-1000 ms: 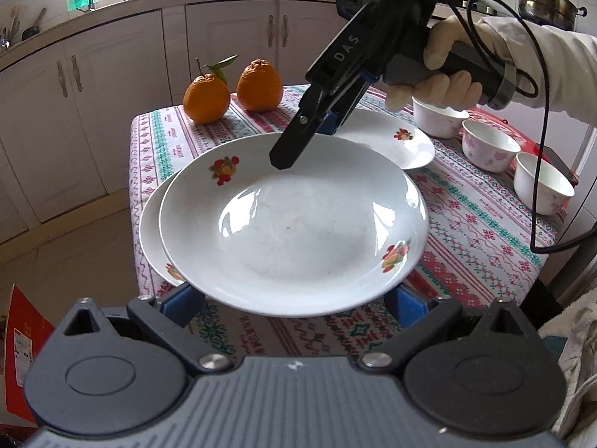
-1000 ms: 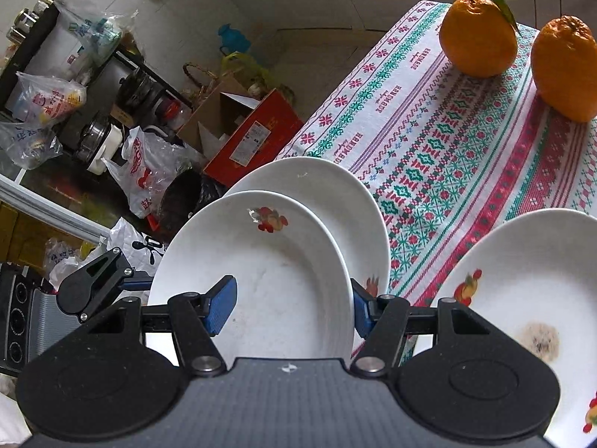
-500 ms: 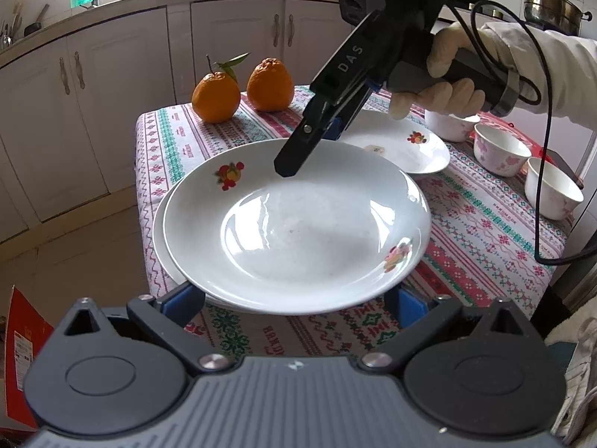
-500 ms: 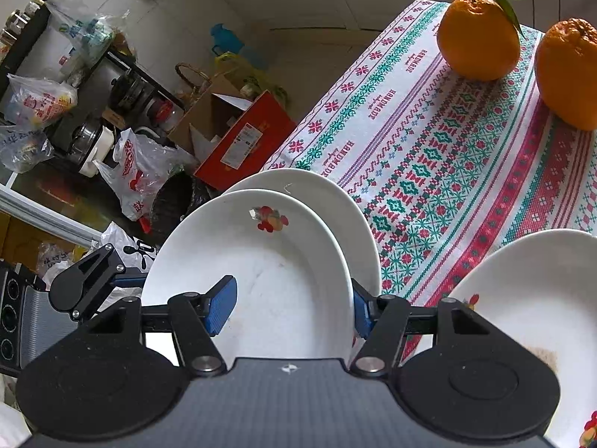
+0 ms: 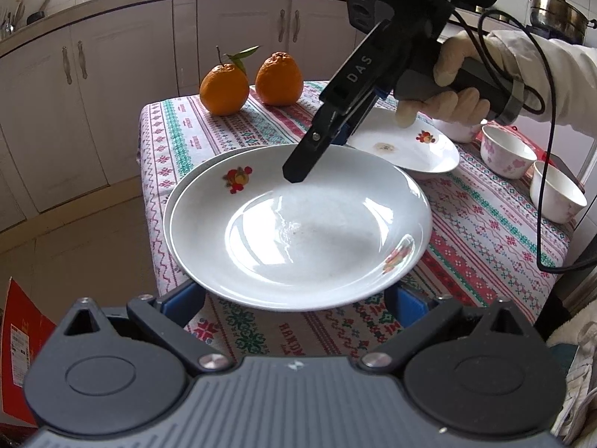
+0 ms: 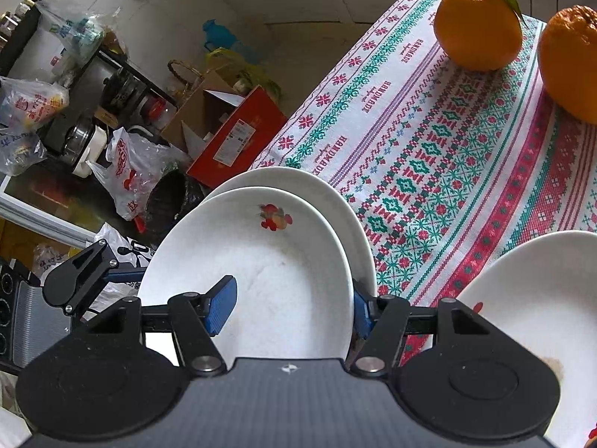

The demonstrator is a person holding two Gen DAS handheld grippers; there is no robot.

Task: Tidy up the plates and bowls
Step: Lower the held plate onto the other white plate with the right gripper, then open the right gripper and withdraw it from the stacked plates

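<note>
A white plate with red flower prints (image 5: 298, 231) hangs level just over a second white plate (image 5: 179, 194) at the table's near corner; whether they touch I cannot tell. My right gripper (image 5: 298, 171) comes down from the far side and is shut on the upper plate's far rim, one finger above and one behind it. The right wrist view shows that plate (image 6: 261, 261) between the blue pads of the right gripper (image 6: 291, 310), with the lower plate (image 6: 335, 201) peeking out beyond. My left gripper (image 5: 296, 300) stands open, its spread blue pads under the plate's near rim.
A third plate (image 5: 410, 149) lies farther back on the patterned tablecloth (image 5: 485, 242). Three small bowls (image 5: 507, 153) stand at the right edge. Two oranges (image 5: 224, 89) sit at the far end. A gloved hand (image 5: 447, 86) holds the right gripper. Boxes and bags (image 6: 224, 130) clutter the floor.
The upper plate has shifted slightly and now covers more of the lower plate; less of the lower rim shows at the left. Both grippers keep the same hold.
</note>
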